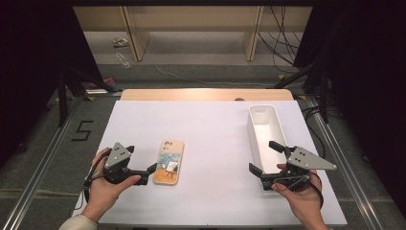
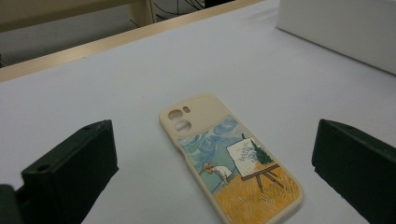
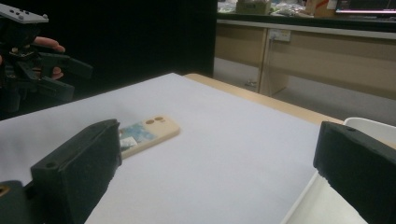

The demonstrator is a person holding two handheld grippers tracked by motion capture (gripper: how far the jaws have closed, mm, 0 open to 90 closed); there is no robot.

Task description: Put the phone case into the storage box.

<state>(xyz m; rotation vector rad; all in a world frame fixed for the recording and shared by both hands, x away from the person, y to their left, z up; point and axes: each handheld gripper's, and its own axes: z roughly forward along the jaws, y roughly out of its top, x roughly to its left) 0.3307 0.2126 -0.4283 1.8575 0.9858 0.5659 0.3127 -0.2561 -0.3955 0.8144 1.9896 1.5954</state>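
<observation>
A cream phone case (image 1: 169, 162) with a painted scene of a painter at an easel lies flat on the white table, left of centre. My left gripper (image 1: 142, 159) is just left of the case, open, its jaws pointing toward it. In the left gripper view the case (image 2: 229, 163) lies on the table ahead, between the lines of the wide-apart jaws of my left gripper (image 2: 215, 135), untouched. My right gripper (image 1: 262, 156) stands open at the near end of a white bin (image 1: 265, 136), holding nothing. The right gripper view looks across to the case (image 3: 147, 133) and the left gripper (image 3: 77, 79).
The long white bin (image 3: 369, 128) stands lengthwise at the table's right side and looks empty. A wooden strip (image 1: 206, 94) edges the far side of the table. Beyond it are floor, cables and desk legs. Bare white surface lies between case and bin.
</observation>
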